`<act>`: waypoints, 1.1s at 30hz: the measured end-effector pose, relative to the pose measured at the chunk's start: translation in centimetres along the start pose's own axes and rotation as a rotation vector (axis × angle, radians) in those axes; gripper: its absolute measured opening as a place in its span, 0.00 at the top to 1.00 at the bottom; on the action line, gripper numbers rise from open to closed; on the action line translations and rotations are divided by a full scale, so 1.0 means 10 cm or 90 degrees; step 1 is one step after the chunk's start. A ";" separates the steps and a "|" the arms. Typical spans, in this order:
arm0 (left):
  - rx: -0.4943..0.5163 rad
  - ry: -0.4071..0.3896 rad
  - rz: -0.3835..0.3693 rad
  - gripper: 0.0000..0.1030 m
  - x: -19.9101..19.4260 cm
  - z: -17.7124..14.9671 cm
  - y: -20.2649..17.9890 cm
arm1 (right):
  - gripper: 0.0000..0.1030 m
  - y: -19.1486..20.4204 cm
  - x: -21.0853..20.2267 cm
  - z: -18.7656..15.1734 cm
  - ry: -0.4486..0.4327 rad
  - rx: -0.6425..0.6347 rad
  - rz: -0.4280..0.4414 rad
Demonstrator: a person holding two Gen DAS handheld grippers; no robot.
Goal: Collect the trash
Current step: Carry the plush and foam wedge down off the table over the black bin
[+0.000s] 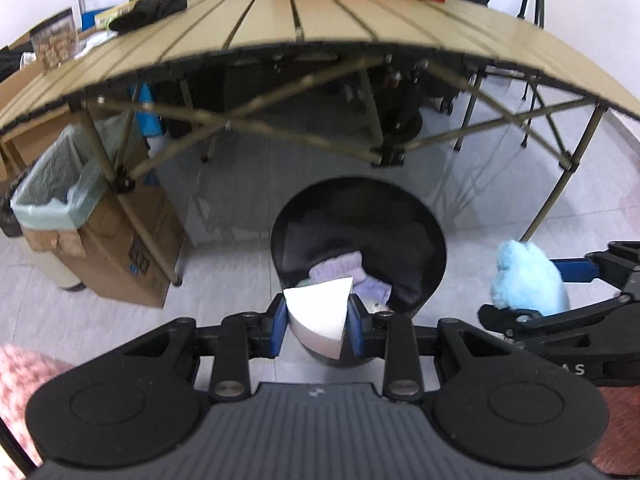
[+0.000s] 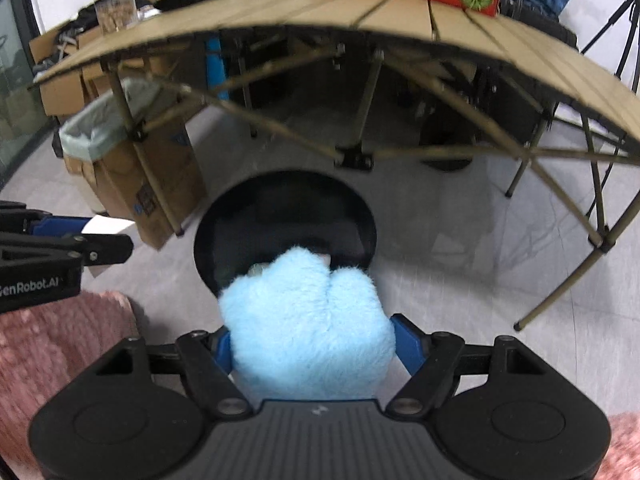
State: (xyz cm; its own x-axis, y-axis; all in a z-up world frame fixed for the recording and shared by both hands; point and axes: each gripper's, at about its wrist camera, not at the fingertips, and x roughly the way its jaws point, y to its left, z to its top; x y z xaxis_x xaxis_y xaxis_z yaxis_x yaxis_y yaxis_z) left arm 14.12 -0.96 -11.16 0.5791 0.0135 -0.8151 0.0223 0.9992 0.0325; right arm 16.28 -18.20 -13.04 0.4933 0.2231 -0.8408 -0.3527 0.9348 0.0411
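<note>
- The left gripper (image 1: 316, 320) is pinching a folded white paper (image 1: 318, 310) in nearly closed jaws, holding it over the black bin's (image 1: 424, 216) near rim, seemingly ready for dropping.
- The right gripper (image 2: 310, 346) is clamping a fluffy blue ball (image 2: 306, 320) in wide-set jaws, just short of the same bin.
- Purple cloth (image 1: 344, 270) is already lying inside; the bench (image 1: 280, 20) is standing beyond.

Even indoor light, mild motion blur, strong fisheye bending, dark corner vignetting.
</note>
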 end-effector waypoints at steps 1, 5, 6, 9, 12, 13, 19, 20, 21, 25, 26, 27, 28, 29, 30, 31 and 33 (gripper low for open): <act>-0.001 0.007 0.002 0.70 0.03 -0.02 0.01 | 0.27 0.00 0.02 -0.02 0.007 0.000 -0.003; -0.005 0.031 0.004 0.70 0.15 -0.07 0.02 | 0.27 0.00 0.11 -0.10 0.034 -0.003 -0.017; -0.005 0.036 0.006 0.70 0.18 -0.08 0.02 | 0.27 0.00 0.14 -0.11 0.039 -0.004 -0.021; -0.007 0.047 0.008 0.70 0.25 -0.10 0.03 | 0.27 0.00 0.20 -0.14 0.051 -0.007 -0.030; -0.010 0.056 0.012 0.70 0.32 -0.11 0.05 | 0.27 0.01 0.28 -0.14 0.061 -0.008 -0.037; -0.012 0.059 0.013 0.70 0.34 -0.11 0.06 | 0.27 0.01 0.30 -0.15 0.064 -0.009 -0.039; -0.022 0.072 0.019 0.70 0.42 -0.11 0.13 | 0.27 0.01 0.43 -0.12 0.080 -0.014 -0.042; -0.023 0.074 0.019 0.70 0.43 -0.11 0.15 | 0.27 0.02 0.44 -0.11 0.082 -0.014 -0.042; -0.024 0.076 0.018 0.70 0.45 -0.11 0.16 | 0.27 0.02 0.46 -0.11 0.083 -0.015 -0.042; -0.026 0.081 0.021 0.70 0.49 -0.11 0.17 | 0.27 0.03 0.52 -0.07 0.086 -0.016 -0.041; -0.028 0.082 0.022 0.70 0.50 -0.11 0.18 | 0.27 0.03 0.53 -0.06 0.085 -0.016 -0.039; -0.030 0.082 0.023 0.70 0.51 -0.10 0.19 | 0.27 0.04 0.54 -0.05 0.083 -0.018 -0.039; -0.032 0.082 0.024 0.70 0.51 -0.10 0.21 | 0.27 0.05 0.55 -0.03 0.081 -0.020 -0.039; -0.033 0.081 0.026 0.70 0.51 -0.10 0.21 | 0.27 0.05 0.56 -0.02 0.079 -0.022 -0.038; -0.036 0.081 0.027 0.70 0.52 -0.10 0.23 | 0.27 0.07 0.58 0.00 0.077 -0.024 -0.037; -0.037 0.081 0.028 0.70 0.52 -0.10 0.24 | 0.27 0.09 0.59 0.02 0.076 -0.027 -0.036; -0.041 0.083 0.031 0.70 0.54 -0.09 0.27 | 0.27 0.12 0.62 0.06 0.073 -0.034 -0.036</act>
State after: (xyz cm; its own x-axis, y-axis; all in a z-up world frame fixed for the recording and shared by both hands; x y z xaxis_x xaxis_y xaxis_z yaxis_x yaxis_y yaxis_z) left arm 16.55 1.88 -16.02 0.4673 0.0633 -0.8819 -0.0588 0.9975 0.0404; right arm 19.37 -15.55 -17.89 0.4204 0.1352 -0.8972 -0.3705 0.9282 -0.0337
